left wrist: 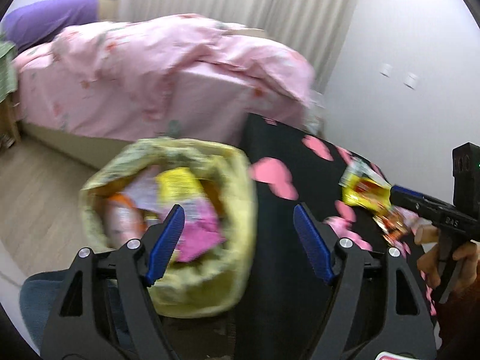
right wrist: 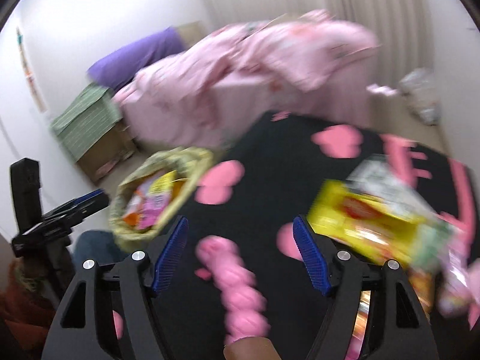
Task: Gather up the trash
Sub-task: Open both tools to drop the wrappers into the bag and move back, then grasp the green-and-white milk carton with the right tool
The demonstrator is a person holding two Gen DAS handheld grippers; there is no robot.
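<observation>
On the floor left of the black surface, the trash bag [left wrist: 168, 222] sits with its mouth open, yellowish liner rolled over the rim. Inside you can see a yellow wrapper, an orange-and-white packet and a magenta-pink piece; it looks roughly half full, blur hides the rest.

Your left tool [left wrist: 237, 240] hangs over the near edge of the bag, jaws spread, nothing between the blue pads [left wrist: 168, 240]. No earlier frame here, so read it as empty and free.

Moving right: the black cover with pink hearts [left wrist: 270, 177] carries the leftover litter. A yellow snack wrapper [right wrist: 369, 222] lies on it with a silvery crumpled packet touching its far edge, and more pink-orange wrappers [left wrist: 393, 228] just beside. A pink twisted thing lies nearer you in the right wrist view; too blurred to name.

Your right tool [right wrist: 243, 255] is spread wide too, empty, and the yellow wrapper lies just right of its right pad, not between the jaws. In the left wrist view its tip points at that same pile.

Step in hand, as I judge it: reaching for the next piece. Next move calls for shifting the right tool rightward so the wrapper sits between the pads, closing on an edge, then carrying it left to the bag. Thin foil may slip.
</observation>
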